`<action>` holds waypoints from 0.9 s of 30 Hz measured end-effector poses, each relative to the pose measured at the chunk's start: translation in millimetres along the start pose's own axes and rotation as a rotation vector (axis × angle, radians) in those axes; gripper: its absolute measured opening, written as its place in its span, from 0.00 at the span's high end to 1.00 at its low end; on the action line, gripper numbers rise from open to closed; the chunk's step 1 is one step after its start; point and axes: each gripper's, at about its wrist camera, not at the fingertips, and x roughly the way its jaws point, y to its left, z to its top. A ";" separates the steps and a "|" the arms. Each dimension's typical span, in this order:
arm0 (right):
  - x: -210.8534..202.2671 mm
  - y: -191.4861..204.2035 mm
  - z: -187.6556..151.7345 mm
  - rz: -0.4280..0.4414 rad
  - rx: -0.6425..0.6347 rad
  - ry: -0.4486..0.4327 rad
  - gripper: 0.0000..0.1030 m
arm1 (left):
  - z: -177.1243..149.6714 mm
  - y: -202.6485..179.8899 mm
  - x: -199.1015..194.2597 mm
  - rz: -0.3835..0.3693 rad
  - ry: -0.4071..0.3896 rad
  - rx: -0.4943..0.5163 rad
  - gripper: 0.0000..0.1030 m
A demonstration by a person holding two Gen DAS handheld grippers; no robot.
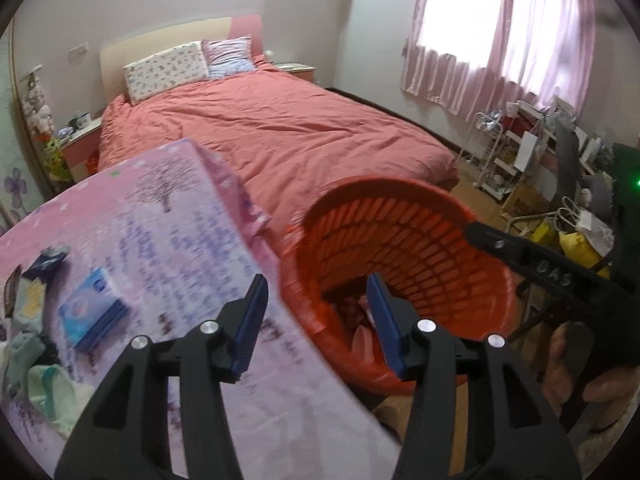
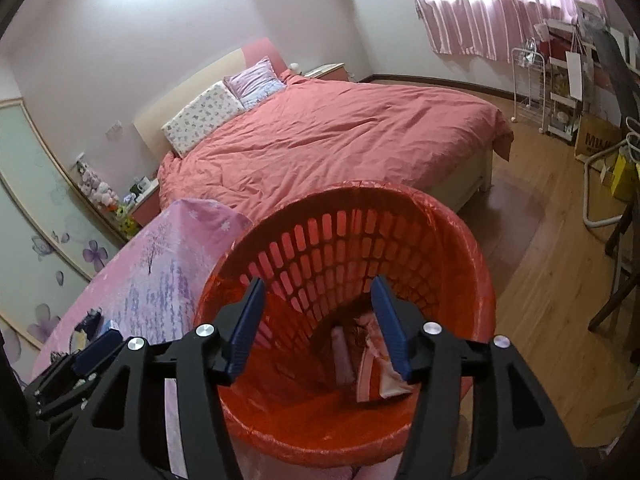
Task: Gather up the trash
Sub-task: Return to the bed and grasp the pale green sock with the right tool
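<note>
**Right wrist view: tongs over the bin, more trash waiting on the bench**

Right wrist camera looks straight down into the orange basket (image 2: 452,240). The right tongs (image 2: 318,320) are spread apart and carry nothing, hanging just above the rim. At the bottom lie a few pale wrappers (image 2: 376,356), so some trash is already collected.

From the left wrist, the left tongs (image 1: 316,316) are likewise apart and empty, straddling the line between the bench (image 1: 180,240), under its pink cloth, and the basket just beside it. The remaining trash sits at the bench's left end: a blue box (image 1: 94,314), a dark wrapper (image 1: 48,262) and crumpled pale pieces (image 1: 24,352). That corner is blurred, so what each piece is stays a guess.

Judged from this, the next pick belongs to the left tongs, being nearer the pile. Approach low and flat, close across the box's narrow side rather than its broad face, and lift clear of the cloth to avoid dragging it. Release only once well inside the rim.

Beyond lies the bed (image 1: 280,128), then the curtained window (image 1: 508,20).
</note>
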 end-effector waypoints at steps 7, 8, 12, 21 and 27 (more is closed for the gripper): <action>-10.6 25.3 -10.2 -0.010 -0.083 -0.013 0.46 | -24.8 51.7 -28.4 0.087 0.000 -0.069 0.47; -11.5 30.6 -13.2 -0.004 -0.092 -0.010 0.46 | -28.9 59.2 -33.7 0.105 -0.004 -0.076 0.45; -9.4 51.2 -28.9 0.012 -0.136 0.015 0.46 | -48.2 98.8 -57.5 0.189 -0.020 -0.111 0.40; 4.3 123.6 -73.4 0.097 -0.266 0.119 0.46 | -103.8 230.7 -118.6 0.423 -0.020 -0.325 0.36; 9.8 192.5 -104.3 0.196 -0.382 0.168 0.46 | -139.4 289.9 -154.2 0.513 -0.022 -0.434 0.36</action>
